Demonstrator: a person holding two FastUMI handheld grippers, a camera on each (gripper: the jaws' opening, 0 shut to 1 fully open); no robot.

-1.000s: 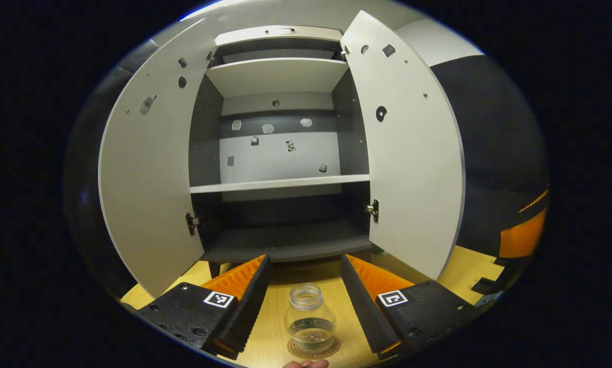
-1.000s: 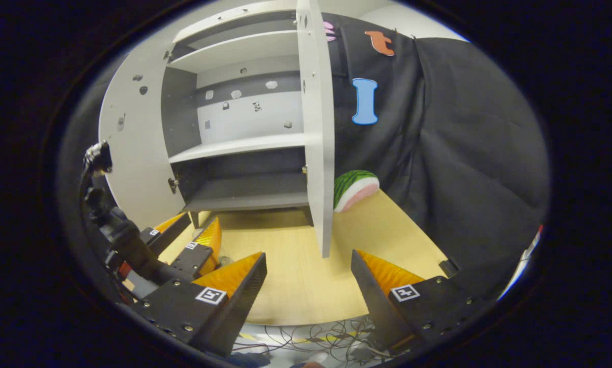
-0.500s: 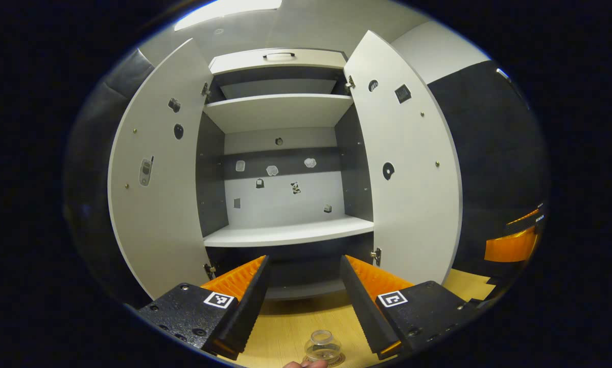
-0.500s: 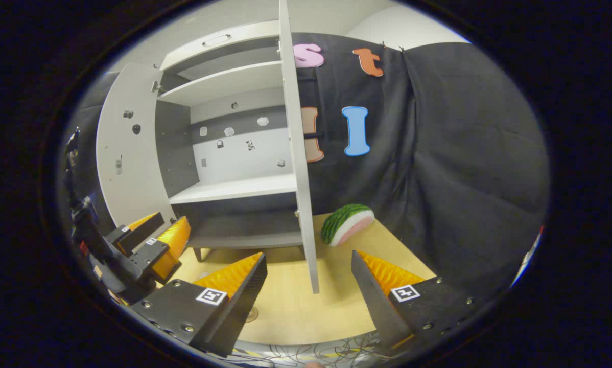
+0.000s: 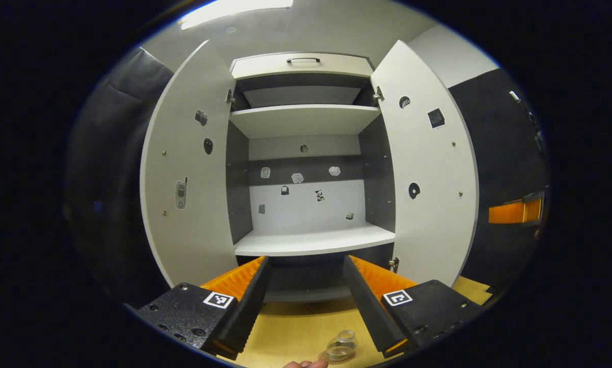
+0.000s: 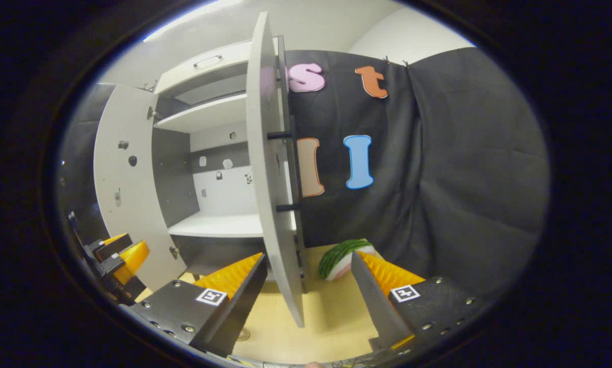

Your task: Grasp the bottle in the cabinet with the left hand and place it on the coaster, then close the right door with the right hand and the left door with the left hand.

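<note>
Closing the white right cabinet door (image 6: 270, 204) is next: right gripper (image 6: 306, 276), wide open and empty, faces its edge. Push its outer face near that edge. Left gripper (image 5: 303, 286) open, empty; clear glass bottle (image 5: 340, 346) on round coaster (image 5: 331, 359) before the cabinet.

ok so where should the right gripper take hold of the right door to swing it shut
Probably the free front edge of the right door, away from the hinges. It stands edge-on between the open fingers of the right gripper, so they could close over that thin edge, or push flat on the outer face beside the black handle, coming from the cloth-wall side and swinging it toward the cabinet.
</note>
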